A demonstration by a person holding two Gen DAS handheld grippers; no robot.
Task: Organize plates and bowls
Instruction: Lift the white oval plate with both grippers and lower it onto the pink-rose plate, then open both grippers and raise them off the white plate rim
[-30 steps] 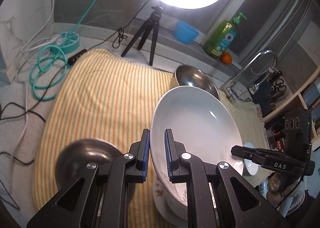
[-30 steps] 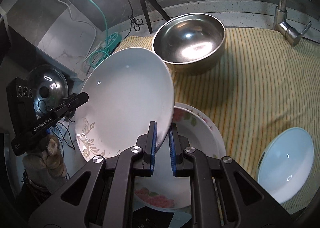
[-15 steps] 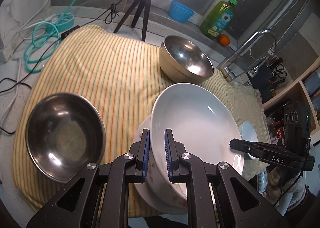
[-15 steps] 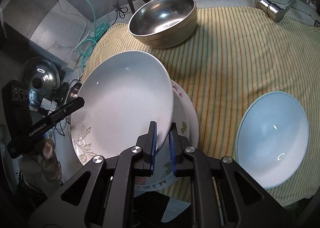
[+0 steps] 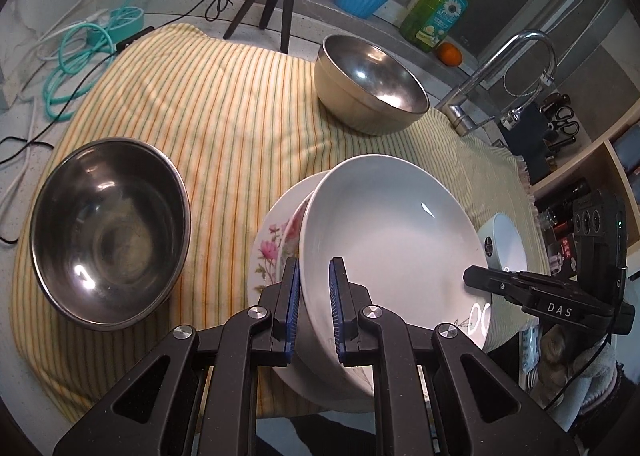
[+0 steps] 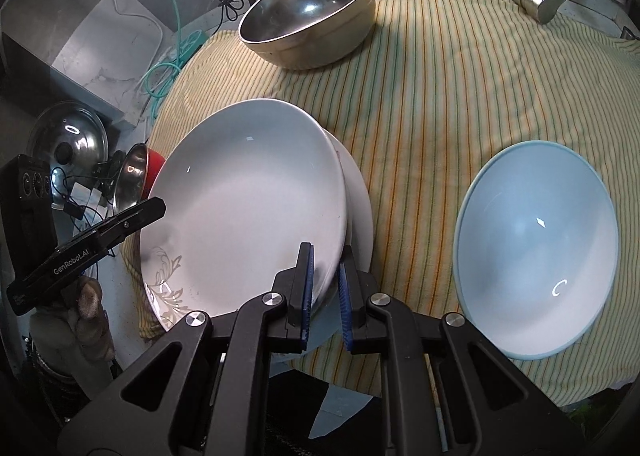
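Both claws are clamped on the same white plate [image 5: 392, 232], the left claw [image 5: 314, 296] pinching its near left rim and the right claw [image 6: 325, 288] pinching its near right rim, each with its jaws almost fully together and only the thin rim between the blue pads. The plate hangs tilted just over the flowered plate [image 5: 276, 240], which lies on the striped cloth [image 5: 224, 103] at the near edge of the tabletop; its far edge looks to be touching or nearly touching the lower plate. The chief risk appears to be an uneven release: if one claw lets go first, the plate could pivot on the other grip and clatter or chip against the flowered plate. The stack also sits close to the near edge, so a nudge toward the person could slide both plates off with the cloth. The blue bowl [image 6: 536, 248] lies just to the right and a steel bowl [image 5: 108, 228] to the left, so a wide withdrawal of either claw could knock them.
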